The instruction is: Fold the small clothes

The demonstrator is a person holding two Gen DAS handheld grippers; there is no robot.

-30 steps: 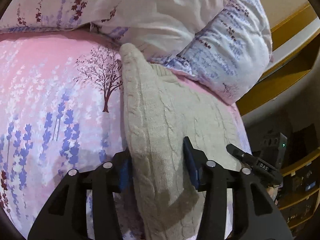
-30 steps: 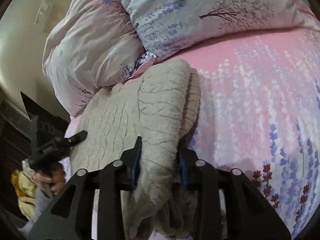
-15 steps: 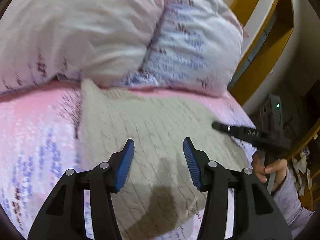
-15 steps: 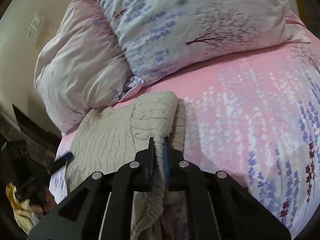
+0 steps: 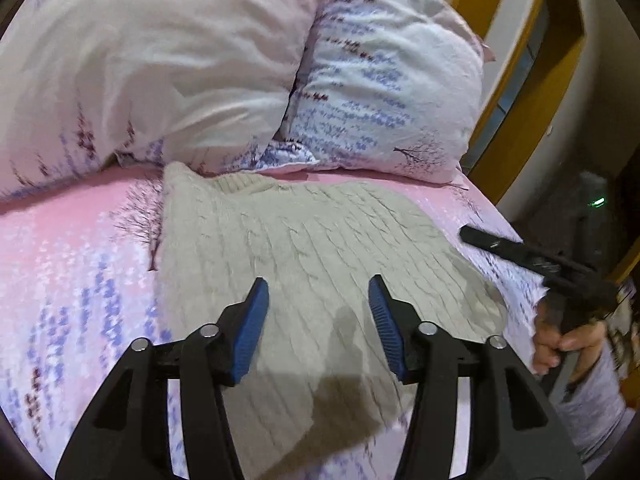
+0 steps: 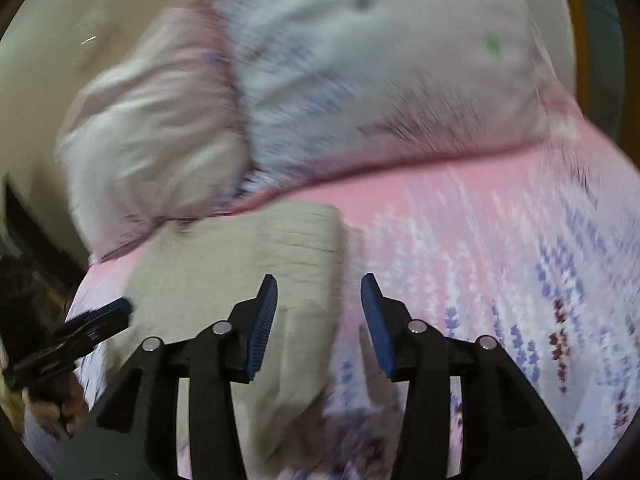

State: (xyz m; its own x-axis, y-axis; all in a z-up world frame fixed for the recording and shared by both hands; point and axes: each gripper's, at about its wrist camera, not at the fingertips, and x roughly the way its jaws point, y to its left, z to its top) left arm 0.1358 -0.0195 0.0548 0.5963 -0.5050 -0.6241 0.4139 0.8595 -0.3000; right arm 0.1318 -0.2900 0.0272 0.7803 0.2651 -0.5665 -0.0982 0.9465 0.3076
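Left gripper (image 5: 318, 300), black frame with blue ribbed pads (image 5: 252, 330): jaws stand well apart and have just been opening wider. Nothing clamped; the pads hang above the cloth, with only its surface seen between them.

Right gripper (image 6: 319, 298), same build, blue pads (image 6: 262, 326): jaws have just been opening and now stand apart. Nothing gripped. The right edge of the garment lies below the gap and the left pad. This view is motion-blurred.

Task item: beige cable-knit sweater (image 5: 312, 264), folded and lying flat on the pink bedsheet with lavender and tree print (image 5: 76, 256). Its near corner reaches the bed's front edge, its far corner sits just short of the pillows. In the right wrist view the same sweater (image 6: 224, 264) sits at lower left, with a thicker folded strip along its right side.

To the side in the left wrist view, the right gripper's black body shows at the sweater's right edge, held by the person's right hand (image 5: 560, 344) in a light sleeve. In the right wrist view the left gripper shows at far left, over the sweater's left edge.

Behind: two pillows with matching floral print, a pale pink one (image 5: 152, 64) and a white-blue one (image 5: 384, 92), touching each other. Beyond them, yellow-brown wooden furniture (image 5: 520, 112).
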